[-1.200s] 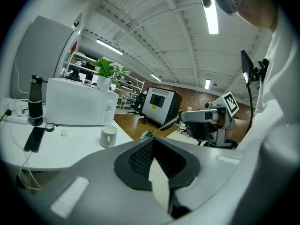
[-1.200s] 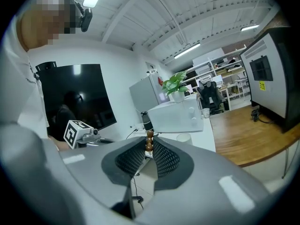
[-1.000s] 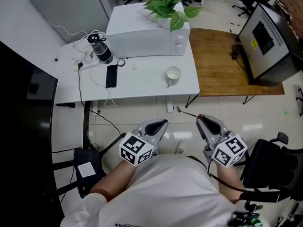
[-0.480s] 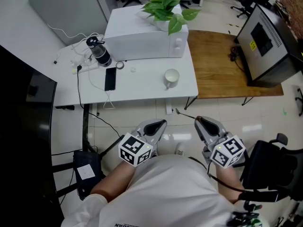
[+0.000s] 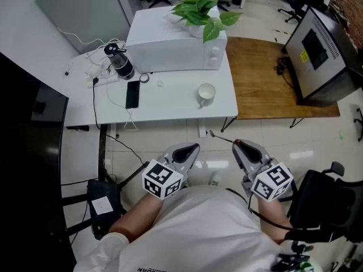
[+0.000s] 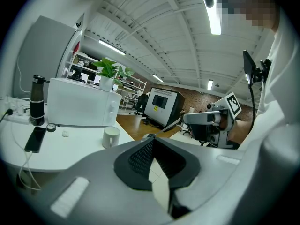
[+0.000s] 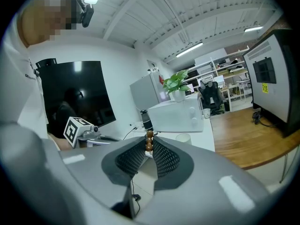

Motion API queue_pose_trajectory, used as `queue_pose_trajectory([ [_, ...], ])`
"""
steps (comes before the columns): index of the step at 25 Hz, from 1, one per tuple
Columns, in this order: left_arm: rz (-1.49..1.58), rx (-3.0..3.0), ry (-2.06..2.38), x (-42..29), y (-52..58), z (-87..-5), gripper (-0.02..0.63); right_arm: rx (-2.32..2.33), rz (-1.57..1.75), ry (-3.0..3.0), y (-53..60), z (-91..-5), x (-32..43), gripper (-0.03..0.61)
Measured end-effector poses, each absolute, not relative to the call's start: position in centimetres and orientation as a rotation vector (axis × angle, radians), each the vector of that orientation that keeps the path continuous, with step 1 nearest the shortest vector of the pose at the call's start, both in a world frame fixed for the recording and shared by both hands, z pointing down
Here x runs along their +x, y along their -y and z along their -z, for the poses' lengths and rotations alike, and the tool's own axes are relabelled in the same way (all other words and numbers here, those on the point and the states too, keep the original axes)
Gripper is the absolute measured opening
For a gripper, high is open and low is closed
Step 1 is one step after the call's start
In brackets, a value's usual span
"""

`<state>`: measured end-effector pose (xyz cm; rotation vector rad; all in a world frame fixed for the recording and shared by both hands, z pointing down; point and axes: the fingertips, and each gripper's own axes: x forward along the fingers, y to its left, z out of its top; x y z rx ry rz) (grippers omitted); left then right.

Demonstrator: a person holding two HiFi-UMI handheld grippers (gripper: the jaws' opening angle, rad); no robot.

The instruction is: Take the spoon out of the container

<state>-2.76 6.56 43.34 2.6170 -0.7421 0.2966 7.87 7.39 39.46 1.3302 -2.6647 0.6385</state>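
Nearest the body, well short of the mug [image 5: 206,91] and over bare floor, both held low and side by side. On the left, the left hand-held gripper [image 5: 195,147], pressed together at the tips with nothing between them (idle, and probably parked there to stay out of the other's way). On the right, the right hand-held gripper [image 5: 237,143], pinching the spoon [image 5: 222,137] by the brown beaded end of its handle [image 7: 149,141]. Gripped at the very end, likely as the only part reachable above a mug's rim. Aimed bowl-first back toward the mug and a little leftward, roughly level, hanging in the air short of the counter's near edge and touching nothing else. Judged from that: already out of the container, with only a spot for setting it down left to settle.

Farther out, the white counter [image 5: 170,103], carrying the mug upright near its right front corner, nothing showing above the rim. Left of the mug, a black phone [image 5: 132,92] lying flat on a cable. Beyond the phone, farther left of the mug, a dark bottle [image 5: 120,61] standing among cords. Behind the mug, a white microwave [image 5: 170,47] with a potted plant [image 5: 204,7] on top. Right of the mug, a wooden table [image 5: 266,78] set against the counter's side (a possible landing place, though nothing marks it as such).
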Motion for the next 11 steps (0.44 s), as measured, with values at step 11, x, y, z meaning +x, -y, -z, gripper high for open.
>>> queue_pose_trajectory([
  [11,-0.299,2.615,0.740,-2.56,-6.34,-43.39,0.005,1.331,-0.640,2.662,-7.26,-39.63,8.13,0.054],
])
